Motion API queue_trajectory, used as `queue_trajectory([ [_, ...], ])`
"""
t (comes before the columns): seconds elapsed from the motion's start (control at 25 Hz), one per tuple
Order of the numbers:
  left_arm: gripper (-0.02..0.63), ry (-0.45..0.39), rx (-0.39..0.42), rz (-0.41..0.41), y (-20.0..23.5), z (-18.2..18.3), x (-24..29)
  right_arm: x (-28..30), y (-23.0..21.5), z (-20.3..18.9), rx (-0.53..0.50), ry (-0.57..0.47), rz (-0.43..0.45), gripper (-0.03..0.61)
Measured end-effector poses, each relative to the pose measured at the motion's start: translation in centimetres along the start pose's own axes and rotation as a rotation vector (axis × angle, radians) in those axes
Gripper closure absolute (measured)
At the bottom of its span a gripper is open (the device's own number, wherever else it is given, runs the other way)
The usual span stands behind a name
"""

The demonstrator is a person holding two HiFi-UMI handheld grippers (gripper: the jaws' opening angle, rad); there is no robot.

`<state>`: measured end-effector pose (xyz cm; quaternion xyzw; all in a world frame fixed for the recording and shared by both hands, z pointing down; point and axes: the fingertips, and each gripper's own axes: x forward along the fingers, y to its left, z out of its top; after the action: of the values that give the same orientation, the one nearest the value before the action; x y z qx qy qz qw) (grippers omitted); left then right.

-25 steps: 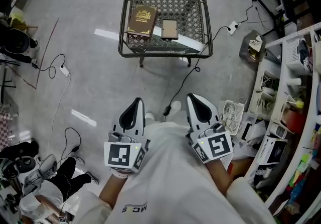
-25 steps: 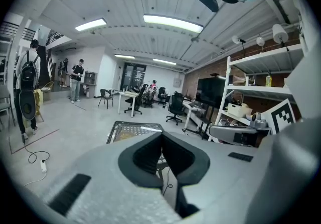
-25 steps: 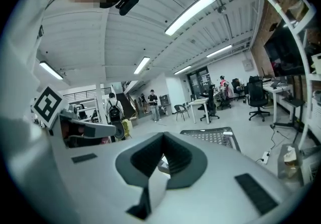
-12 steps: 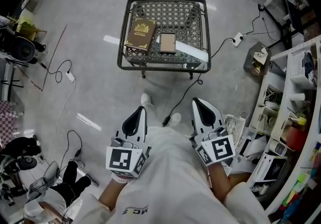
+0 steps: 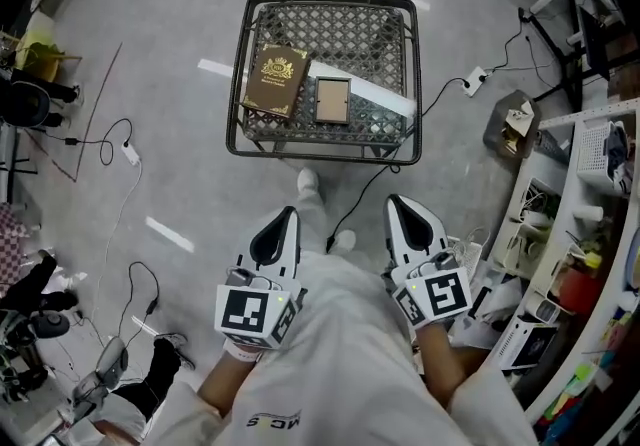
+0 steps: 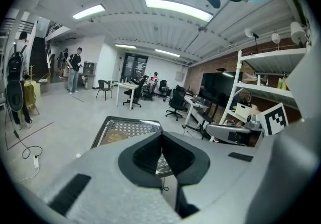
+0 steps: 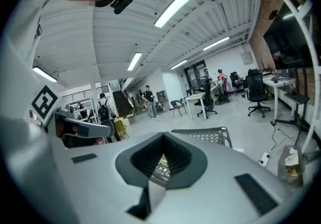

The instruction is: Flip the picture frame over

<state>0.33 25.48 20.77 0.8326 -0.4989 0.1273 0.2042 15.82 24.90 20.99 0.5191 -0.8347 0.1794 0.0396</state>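
Approach under way, frame not yet touched.
Both claws had come closer to the black metal lattice-top table [image 5: 322, 151] than a second earlier, though well short of it. The white left gripper [image 5: 283, 224] and white right gripper [image 5: 405, 214] were closed on nothing, so I'd say the flip hadn't started. The small flat brown-bordered picture frame [image 5: 333, 100] lay near the table's middle, just beside a brown gold-embossed hardcover book [image 5: 274, 80] and partly over a flat white strip [image 5: 385, 99].

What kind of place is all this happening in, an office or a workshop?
Probably an open-plan office doubling as a lab: desks and swivel chairs stand across the grey floor, cluttered shelving lines one side, and loose cables trail over the floor.
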Motion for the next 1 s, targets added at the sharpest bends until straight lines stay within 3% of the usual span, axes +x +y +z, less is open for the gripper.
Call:
queue_trajectory([
  [0.4,0.589,-0.030,0.039,-0.133,7.7,6.9,9.1,11.3,0.6,5.1,-0.045,-0.017,-0.065,0.565],
  [0.72,0.589,0.021,0.040,-0.163,12.1,7.3,13.9,17.9,-1.4,4.3,0.051,0.024,-0.149,0.563],
  [1.0,0.589,0.074,-0.013,-0.126,13.3,5.7,15.7,20.7,-2.4,2.2,0.047,0.109,-0.103,0.564],
])
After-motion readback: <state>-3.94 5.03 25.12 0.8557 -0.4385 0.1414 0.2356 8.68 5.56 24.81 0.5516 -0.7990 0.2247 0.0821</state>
